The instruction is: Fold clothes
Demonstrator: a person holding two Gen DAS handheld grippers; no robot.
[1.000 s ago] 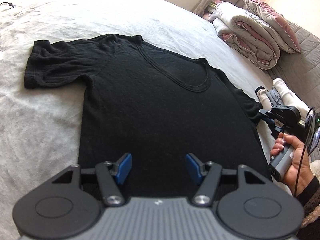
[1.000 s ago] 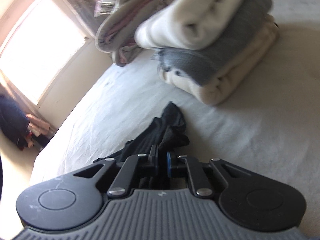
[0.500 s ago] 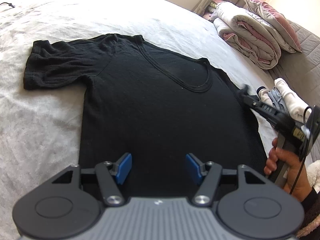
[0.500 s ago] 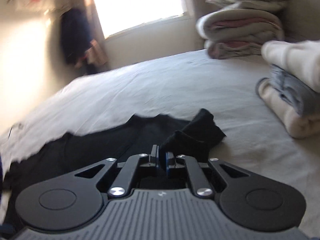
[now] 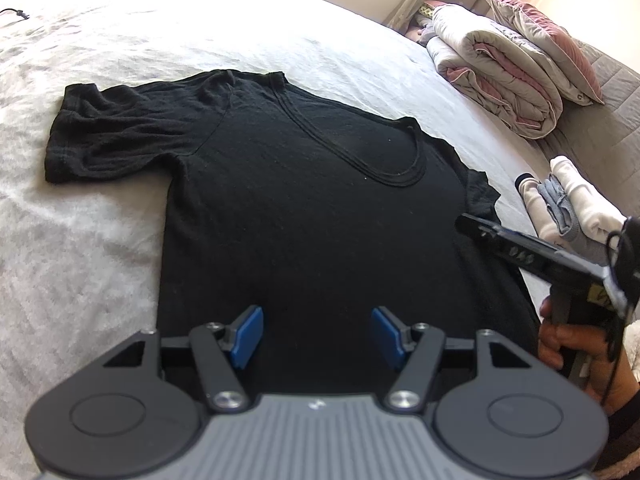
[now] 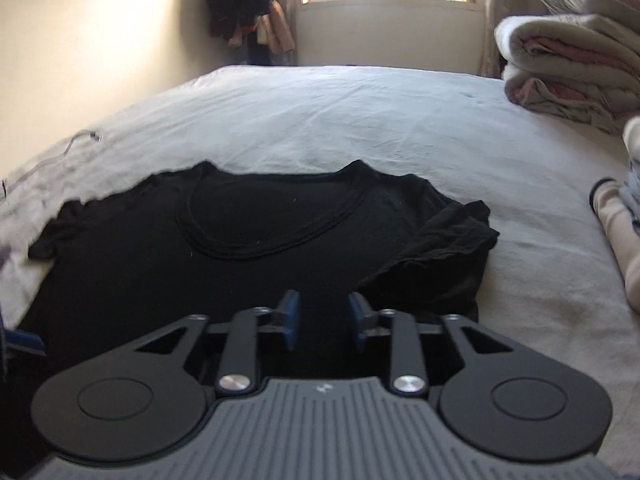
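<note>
While the black cotton V-neck T-shirt (image 5: 304, 208) lies flat, both the left gripper (image 5: 316, 334) and right gripper (image 6: 322, 320) are spread, holding nothing; pinch each sleeve edge deeply.

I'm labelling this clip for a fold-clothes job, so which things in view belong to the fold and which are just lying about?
Part of the job:
- black T-shirt, spread flat on the bed, one sleeve folded in
- left hand-held gripper, open
- right hand-held gripper, open

Just lying about:
- folded duvet
- pink pillow
- small stack of folded clothes
- cable
</note>
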